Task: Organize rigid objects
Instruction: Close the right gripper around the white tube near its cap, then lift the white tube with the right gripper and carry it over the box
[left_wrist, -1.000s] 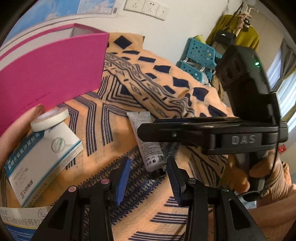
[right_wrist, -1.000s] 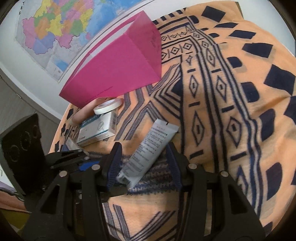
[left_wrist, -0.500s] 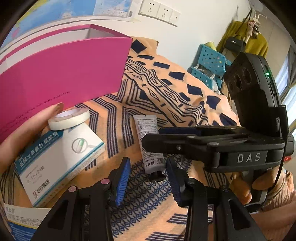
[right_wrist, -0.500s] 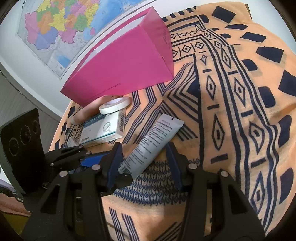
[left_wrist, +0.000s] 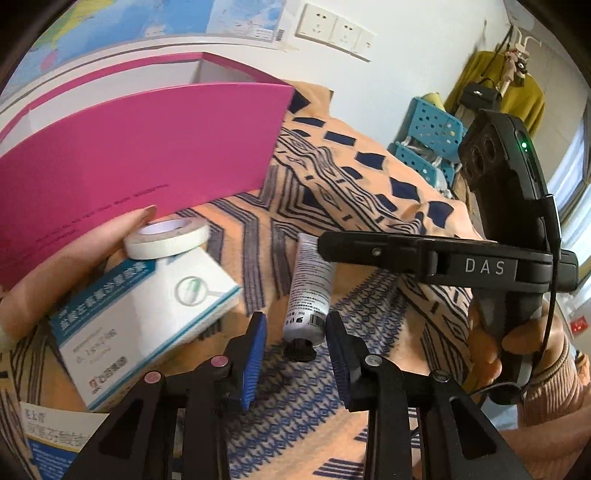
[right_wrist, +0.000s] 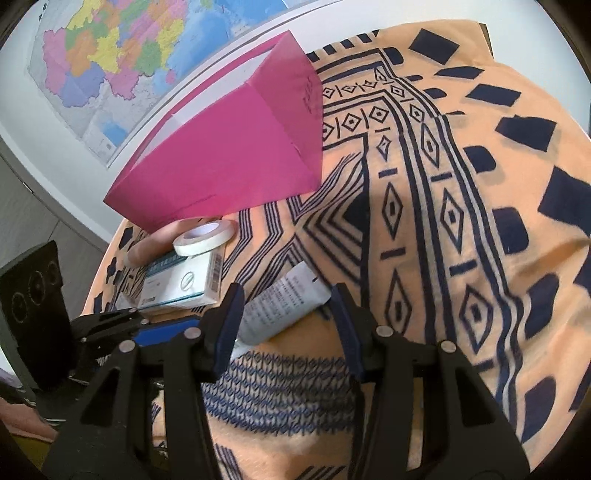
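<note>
A white tube with a black cap (left_wrist: 309, 295) lies on the patterned orange cloth; it also shows in the right wrist view (right_wrist: 282, 306). My left gripper (left_wrist: 295, 350) is open, its blue pads on either side of the tube's cap end. My right gripper (right_wrist: 286, 325) is open just in front of the tube's flat end, and shows from the side in the left wrist view (left_wrist: 436, 254). A white-and-teal medicine box (left_wrist: 144, 317) lies left of the tube with a roll of white tape (left_wrist: 168, 238) on it. An open pink box (left_wrist: 136, 155) stands behind.
A bare hand (left_wrist: 66, 266) rests beside the tape and the medicine box. A paper leaflet (left_wrist: 55, 435) lies at the near left. Blue plastic stools (left_wrist: 432, 136) and hanging clothes stand beyond the cloth's far right edge. A map hangs on the wall (right_wrist: 122, 62).
Both grippers have drawn back a little from the tube and risen; the tube now sits farther forward between the right fingers. The tube, box and tape have not moved.
</note>
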